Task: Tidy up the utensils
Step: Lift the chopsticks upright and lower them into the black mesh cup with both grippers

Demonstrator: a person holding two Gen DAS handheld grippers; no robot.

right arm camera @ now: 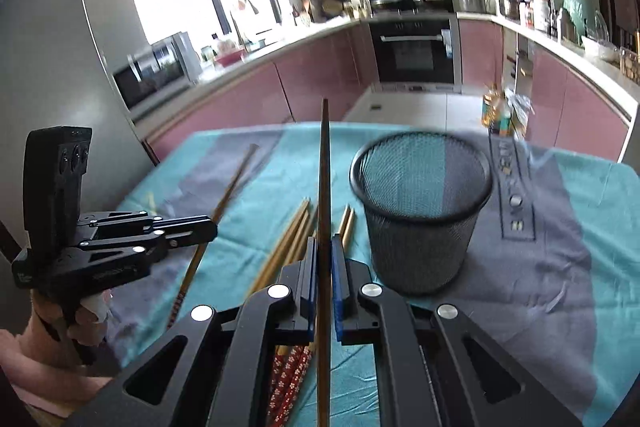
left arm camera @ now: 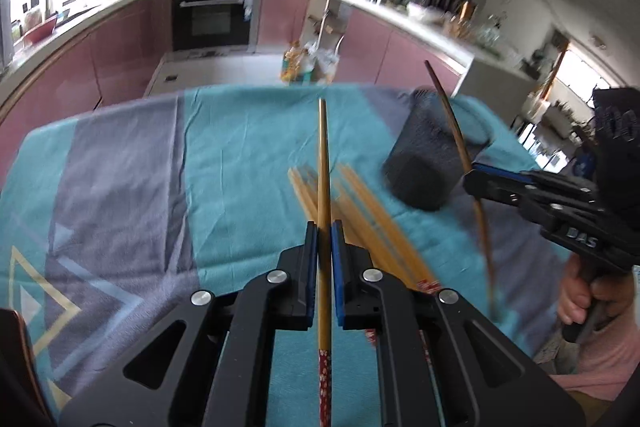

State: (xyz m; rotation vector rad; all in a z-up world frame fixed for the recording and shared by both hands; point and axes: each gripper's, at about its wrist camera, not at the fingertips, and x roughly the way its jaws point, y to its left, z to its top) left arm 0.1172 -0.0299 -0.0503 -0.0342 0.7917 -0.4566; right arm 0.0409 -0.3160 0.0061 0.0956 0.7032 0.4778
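Observation:
My left gripper [left arm camera: 324,227] is shut on a light wooden chopstick [left arm camera: 323,155] with a red patterned end, which points straight ahead above the cloth. My right gripper [right arm camera: 324,243] is shut on a dark brown chopstick [right arm camera: 325,163], also lifted off the table. Each gripper shows in the other's view: the right gripper [left arm camera: 472,175] with its dark stick [left arm camera: 448,115], and the left gripper [right arm camera: 214,227] with its light stick [right arm camera: 232,187]. Several loose chopsticks [right arm camera: 288,247] lie on the cloth between the grippers. A black mesh cup [right arm camera: 420,211] stands upright, ahead and to the right of the right gripper.
A teal and grey tablecloth [left arm camera: 132,163] covers the table. A grey power strip [right arm camera: 514,195] lies beyond the cup. A person's hands [left arm camera: 580,303] [right arm camera: 52,323] hold the gripper handles. Pink kitchen cabinets and an oven stand past the table's far edge.

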